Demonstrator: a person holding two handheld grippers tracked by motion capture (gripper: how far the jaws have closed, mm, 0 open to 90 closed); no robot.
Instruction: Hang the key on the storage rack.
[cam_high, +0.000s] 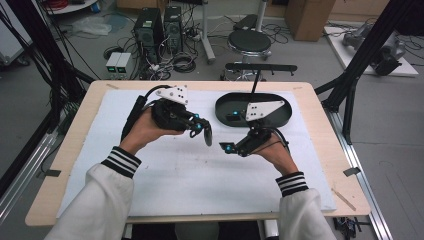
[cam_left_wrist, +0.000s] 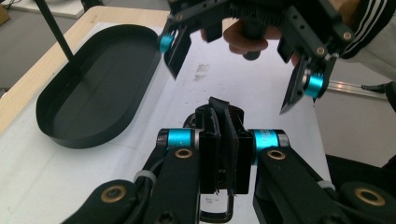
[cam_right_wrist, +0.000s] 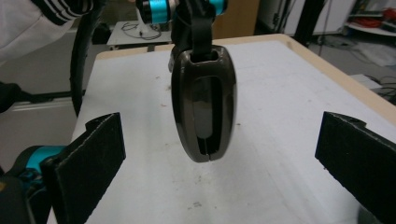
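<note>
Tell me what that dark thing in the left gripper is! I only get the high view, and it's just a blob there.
Observer: The right gripper view shows it close up. It is a glossy dark oval fob-shaped piece with a long slot down its middle.
Operator: Is it lying on the table?
Observer: No, it hangs in the air. The left gripper is shut on its top end.
Operator: Is the other gripper grabbing it too?
Observer: No. The right gripper is wide open, with one pad on each side of the piece and neither touching it.
Operator: Anything in the black oval tray?
Observer: In the left gripper view the black oval tray looks bare inside.
</note>
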